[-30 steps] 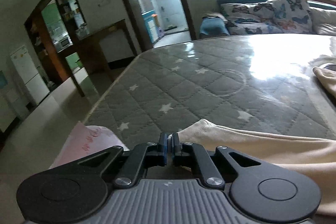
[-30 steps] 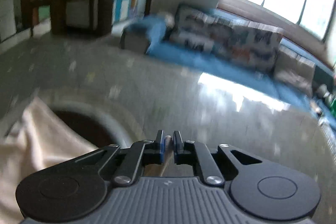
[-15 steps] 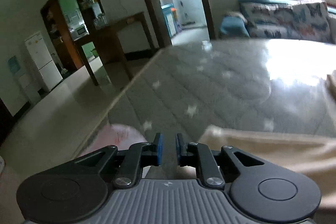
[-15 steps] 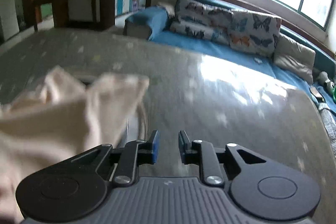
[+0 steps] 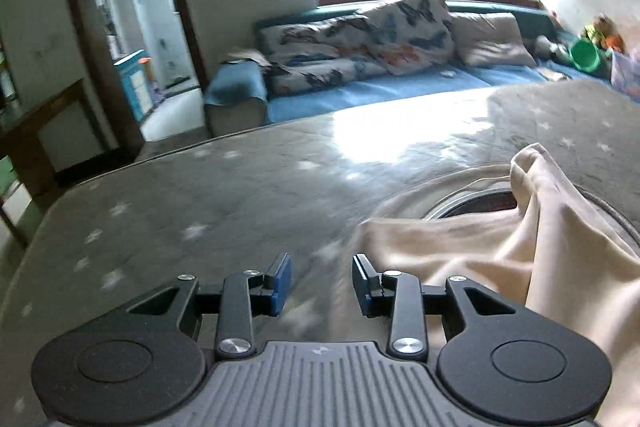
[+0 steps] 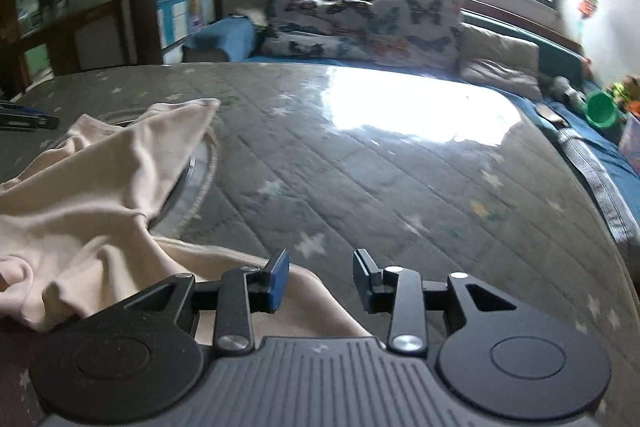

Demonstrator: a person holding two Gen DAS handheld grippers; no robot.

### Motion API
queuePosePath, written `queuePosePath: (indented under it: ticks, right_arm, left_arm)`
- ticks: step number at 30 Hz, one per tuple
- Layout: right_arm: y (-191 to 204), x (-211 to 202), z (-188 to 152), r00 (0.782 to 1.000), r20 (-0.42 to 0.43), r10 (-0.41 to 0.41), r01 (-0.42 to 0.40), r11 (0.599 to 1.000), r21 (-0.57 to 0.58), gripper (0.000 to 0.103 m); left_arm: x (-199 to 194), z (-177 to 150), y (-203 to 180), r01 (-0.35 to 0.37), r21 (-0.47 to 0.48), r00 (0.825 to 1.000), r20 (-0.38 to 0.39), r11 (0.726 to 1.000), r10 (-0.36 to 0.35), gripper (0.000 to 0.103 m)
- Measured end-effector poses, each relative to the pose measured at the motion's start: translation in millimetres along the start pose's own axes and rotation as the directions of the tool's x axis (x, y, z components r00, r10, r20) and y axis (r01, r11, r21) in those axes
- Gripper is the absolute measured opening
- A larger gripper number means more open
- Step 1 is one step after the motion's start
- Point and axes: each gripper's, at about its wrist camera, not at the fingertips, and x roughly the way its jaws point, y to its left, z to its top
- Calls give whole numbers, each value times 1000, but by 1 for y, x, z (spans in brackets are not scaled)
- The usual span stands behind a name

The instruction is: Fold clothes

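Observation:
A cream garment [image 5: 500,247] lies rumpled on the grey star-patterned table [image 5: 200,203], partly over a round metal rim [image 5: 472,203]. My left gripper [image 5: 320,281] is open and empty, just left of the garment's edge. In the right wrist view the same garment [image 6: 100,203] lies at the left, with one flap reaching under my left finger. My right gripper [image 6: 320,279] is open and empty above the table [image 6: 400,163]. The left gripper's fingers [image 6: 28,121] show at the far left edge.
A blue sofa [image 5: 380,83] with butterfly cushions [image 5: 360,39] runs behind the table under the window. A green bucket [image 5: 584,53] and toys sit at its right end. A doorway [image 5: 132,39] and a dark wooden cabinet [image 5: 36,131] are at the left.
Both grippers have opened and let go of the cream garment, which has dropped in a loose heap on the table. The left view has swung right toward the sofa.

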Motion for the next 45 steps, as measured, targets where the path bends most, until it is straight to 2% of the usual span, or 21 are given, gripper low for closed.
queuePosePath:
  ticks: [2, 7, 9, 10, 11, 14, 17, 19, 21, 23, 25, 27, 29, 32, 34, 37, 41, 42, 45]
  right_arm:
    - [-9, -7, -8, 1000, 1, -26, 26, 999, 26, 36]
    - [-28, -16, -23, 997, -8, -76, 77, 995, 69, 37]
    - [-35, -18, -26, 996, -7, -90, 90, 992, 93, 37]
    - [-38, -18, -27, 995, -5, -96, 96, 990, 104, 37]
    - [-41, -18, -27, 995, -3, -101, 101, 989, 113, 37]
    - [-45, -19, -28, 994, 2, -106, 105, 987, 123, 37]
    - [-47, -19, -28, 994, 3, -110, 109, 987, 119, 37]
    - [-47, -19, -27, 994, 5, -109, 107, 987, 121, 37]
    - [-48, -20, -28, 994, 7, -108, 107, 987, 124, 38]
    - [-49, -21, -28, 994, 5, -106, 105, 986, 127, 38]
    - [-49, -21, -29, 994, 2, -108, 106, 986, 130, 39]
    - [-50, -22, -31, 995, 0, -103, 102, 985, 136, 42]
    - [-50, -22, -32, 995, -4, -101, 101, 985, 140, 44]
    - [-49, -20, -37, 996, -11, -93, 94, 984, 148, 44]
    - [-49, -22, -41, 996, -8, -93, 93, 983, 159, 44]
    - [-53, -30, -46, 995, 6, -101, 98, 978, 184, 44]
    - [-62, -39, -54, 991, 16, -131, 124, 964, 234, 44]
    - [-66, -42, -57, 991, 19, -133, 124, 959, 255, 44]
    - [-75, -49, -66, 992, 26, -121, 105, 935, 340, 44]
  left_arm:
    - [15, 6, -9, 6, 2, 1000, -9, 1000, -6, 45]
    - [40, 12, -21, 13, 19, 1000, -17, 1000, -13, 44]
    - [42, 12, -20, 42, 29, 999, -9, 999, -42, 26]
    - [42, 12, -19, 51, 33, 999, -4, 998, -51, 13]
    - [42, 13, -19, 41, 47, 999, 7, 998, -42, 7]
    - [39, 24, -11, -32, 33, 996, 83, 999, 29, 6]
    - [43, 37, 13, -102, -92, 990, 91, 991, 111, 6]
    - [51, 37, 19, -97, -76, 994, 51, 992, 101, 10]
    - [55, 32, 18, -121, -28, 992, 29, 992, 122, 12]
    - [55, 25, 16, -156, 14, 987, 34, 988, 155, 20]
    - [51, 20, 15, -173, 23, 984, 34, 985, 173, 20]
    - [37, 14, 11, -159, 40, 986, 54, 986, 157, 20]
    - [20, 8, 3, -120, 65, 991, 75, 991, 115, 19]
    - [-12, -5, -18, 14, 119, 997, 79, 993, -24, 19]
    - [-40, -21, -34, 127, 157, 988, 65, 979, -138, 20]
    - [-76, -43, -61, 255, 228, 961, 44, 939, -272, 26]
    - [-117, -65, -103, 385, 327, 911, 14, 863, -412, 28]
    - [-124, -69, -114, 404, 353, 900, 11, 844, -435, 28]
    - [-138, -79, -147, 428, 437, 876, 15, 791, -482, 43]
